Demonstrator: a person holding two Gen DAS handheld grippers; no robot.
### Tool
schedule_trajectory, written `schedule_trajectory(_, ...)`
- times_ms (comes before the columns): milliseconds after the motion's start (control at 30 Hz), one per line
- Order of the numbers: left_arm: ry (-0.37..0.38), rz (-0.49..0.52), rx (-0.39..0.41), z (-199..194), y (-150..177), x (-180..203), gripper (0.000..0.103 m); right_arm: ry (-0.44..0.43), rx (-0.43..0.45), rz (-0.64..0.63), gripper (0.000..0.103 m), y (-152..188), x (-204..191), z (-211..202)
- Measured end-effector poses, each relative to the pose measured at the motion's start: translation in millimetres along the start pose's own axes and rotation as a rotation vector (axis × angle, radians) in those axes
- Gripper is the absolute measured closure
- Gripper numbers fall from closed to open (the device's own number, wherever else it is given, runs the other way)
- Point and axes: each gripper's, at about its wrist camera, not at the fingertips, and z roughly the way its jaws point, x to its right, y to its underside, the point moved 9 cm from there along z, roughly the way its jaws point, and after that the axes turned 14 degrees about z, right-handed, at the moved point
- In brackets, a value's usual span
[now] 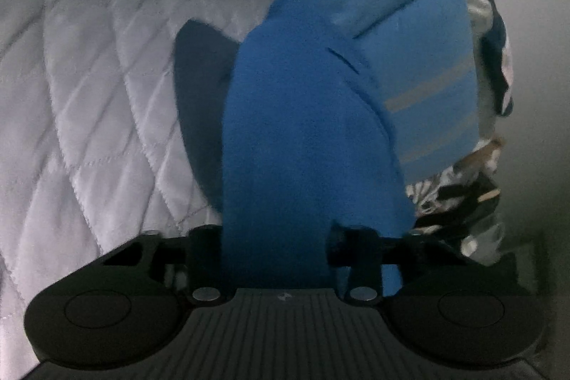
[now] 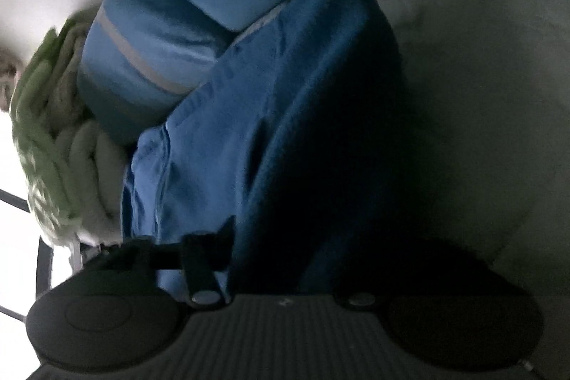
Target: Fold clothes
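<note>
Between the left gripper's [image 1: 276,248] fingers a band of the blue garment [image 1: 306,138] is pinched; cloth runs straight ahead, lifted off the white quilt [image 1: 89,77], toward its grey-striped folded part. Right gripper [image 2: 281,259] likewise appears clamped on the same blue garment [image 2: 249,130], though its right finger is lost in shadow. Long axis lies forward from both grippers; neither looks nearer. Judgement: next fold carries the held edge forward. Green-white bundle [image 2: 60,138] sits left of the right gripper.
</note>
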Motion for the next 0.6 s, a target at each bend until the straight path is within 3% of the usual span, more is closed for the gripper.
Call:
schedule_trajectory(167, -0.046, 0.065, 0.024, -20.2, -8.2, 16.6, 0.078, -0.028, 0.051, -0.063, 0.07, -0.4, -30.2, -11.5)
schedule_trajectory(433, -0.085, 0.111, 0.147, -71.6, -39.8, 33.5, 0.08, -0.074, 0.131, -0.16, 0.073, -0.4, -79.6, -28.6)
schedule_trajectory(600, -0.16, 0.138, 0.177, -115.7, -65.6, 24.9, 0.081, -0.106, 0.128, -0.196, 0.073, 9.0, -119.6, -6.9)
